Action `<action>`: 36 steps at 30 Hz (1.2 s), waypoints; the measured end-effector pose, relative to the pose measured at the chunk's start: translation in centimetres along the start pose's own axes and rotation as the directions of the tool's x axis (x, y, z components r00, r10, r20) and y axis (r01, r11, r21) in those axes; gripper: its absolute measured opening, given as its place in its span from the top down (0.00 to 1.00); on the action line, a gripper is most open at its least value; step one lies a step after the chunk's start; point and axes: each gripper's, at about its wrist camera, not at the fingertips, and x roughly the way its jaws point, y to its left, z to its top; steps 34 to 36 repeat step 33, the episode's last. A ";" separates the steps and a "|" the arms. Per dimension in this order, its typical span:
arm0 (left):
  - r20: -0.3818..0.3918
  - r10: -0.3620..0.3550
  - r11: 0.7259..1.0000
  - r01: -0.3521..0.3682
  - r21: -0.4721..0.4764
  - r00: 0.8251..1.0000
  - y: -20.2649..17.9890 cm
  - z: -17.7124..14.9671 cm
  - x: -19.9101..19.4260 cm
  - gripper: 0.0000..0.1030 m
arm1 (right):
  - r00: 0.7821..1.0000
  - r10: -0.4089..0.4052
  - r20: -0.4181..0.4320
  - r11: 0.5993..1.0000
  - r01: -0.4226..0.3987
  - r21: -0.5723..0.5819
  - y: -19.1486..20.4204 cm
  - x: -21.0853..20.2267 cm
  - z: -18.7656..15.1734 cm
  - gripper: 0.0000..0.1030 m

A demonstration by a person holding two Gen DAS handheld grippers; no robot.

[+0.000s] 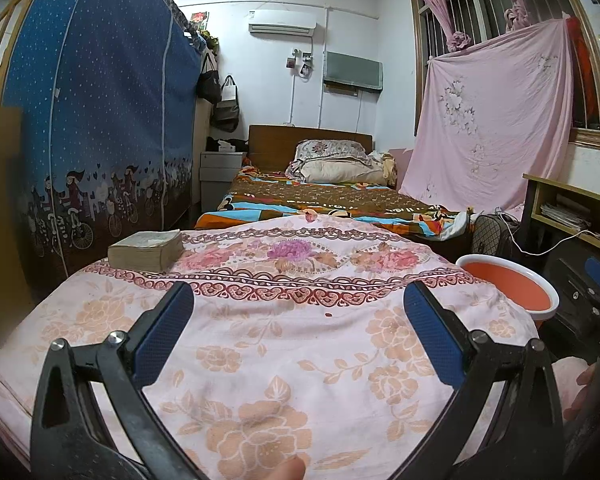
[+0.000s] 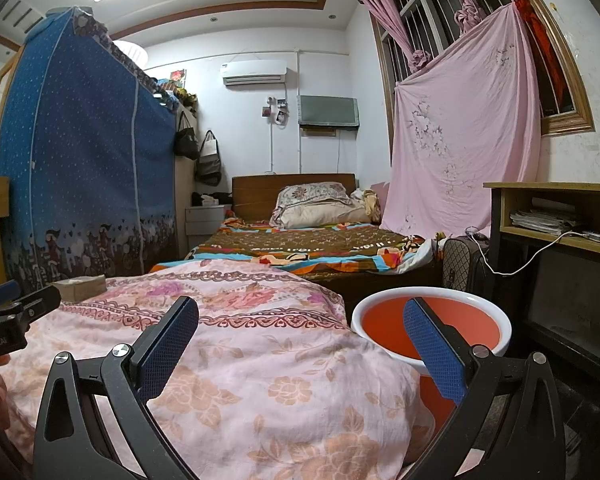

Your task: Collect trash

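The left gripper (image 1: pixel 298 312) is held above the near part of a pink floral cloth (image 1: pixel 284 344), its blue-padded fingers (image 1: pixel 166 332) spread wide with nothing between them. The right gripper (image 2: pixel 300 328) is likewise spread wide and empty, positioned over the right edge of the same cloth, with its right finger seen against an orange basin (image 2: pixel 432 320). The basin (white-rimmed, orange inside) is found just beside the cloth's right edge and lower than it; in the left wrist view it lies to the right (image 1: pixel 508 284). A small dark red speck (image 1: pixel 327 314) can be made out on the cloth between the left gripper's fingers, though what it is cannot be told. A thick, worn book (image 1: pixel 146 250) is laid on the far left of the cloth. Farther back a bed with a patterned cover (image 1: pixel 324 196) and pillows is seen, a blue fabric wardrobe (image 1: pixel 96 120) stands at the left, and a pink sheet (image 1: pixel 496 112) is hung over the window at the right.
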 end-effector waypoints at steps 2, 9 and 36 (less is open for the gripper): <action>0.000 0.000 1.000 0.000 0.001 1.000 0.0 0.0 0.0 0.11 | 1.000 0.001 0.001 1.000 -0.001 0.002 -0.1 0.0 0.1 0.00; 0.004 -0.002 1.000 0.002 0.003 1.000 -0.1 0.2 -0.1 0.11 | 1.000 0.000 0.001 1.000 0.000 0.001 0.0 0.0 0.1 0.00; 0.005 0.008 1.000 -0.008 -0.002 1.000 -0.1 0.2 -0.1 0.11 | 1.000 0.000 -0.002 1.000 0.000 0.002 -0.1 -0.1 0.0 0.00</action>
